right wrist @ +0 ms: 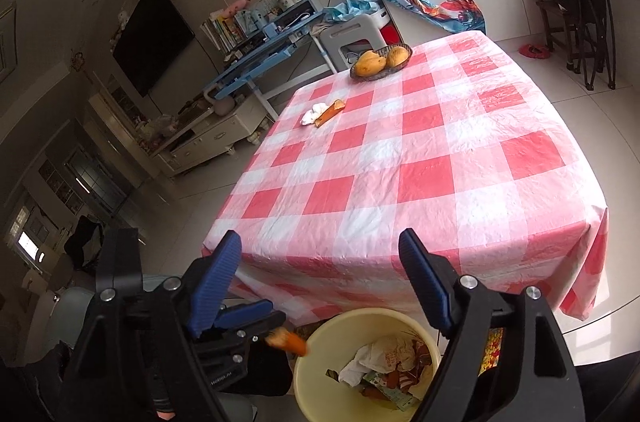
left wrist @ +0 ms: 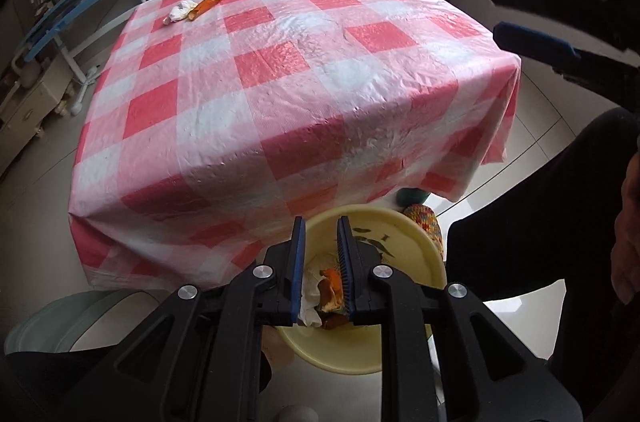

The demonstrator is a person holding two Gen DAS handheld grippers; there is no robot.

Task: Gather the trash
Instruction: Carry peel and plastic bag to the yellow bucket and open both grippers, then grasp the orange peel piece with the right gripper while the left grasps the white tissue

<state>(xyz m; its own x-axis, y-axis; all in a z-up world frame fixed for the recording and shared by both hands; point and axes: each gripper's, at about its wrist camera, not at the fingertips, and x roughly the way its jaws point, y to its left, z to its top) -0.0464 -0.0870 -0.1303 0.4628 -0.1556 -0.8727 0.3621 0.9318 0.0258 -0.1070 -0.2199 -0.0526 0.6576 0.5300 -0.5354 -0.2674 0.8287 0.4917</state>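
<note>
**Over the bin: one peel about to drop, two bits left on the table**

Over the bin [right wrist: 366, 362], at 6 o'clock in both views, the left gripper [left wrist: 320, 278] pinches an orange peel [right wrist: 290, 342] between its blue pads. From the left wrist view the peel hangs right above the trash already inside the bin. From the right wrist view the peel sticks out at the bin's 9 o'clock rim, so it looks ready to be let go.

The right gripper [right wrist: 320, 286] is spread wide with nothing in it. It points at the table [right wrist: 420, 162].

How far along? The bin already has a good pile: a white wad, wrappers and more peel. So a lot looks done.

What is left? On the far side of the table, at about 11 o'clock, lie a white tissue [right wrist: 314, 113] and a second peel [right wrist: 330, 112], touching or almost touching. They are well apart from both grippers.

The bowl [right wrist: 380, 70] with yellow fruit sits at 12 o'clock. It is likely not trash and should stay.

My guess: drop this peel, then fetch the last two bits.
</note>
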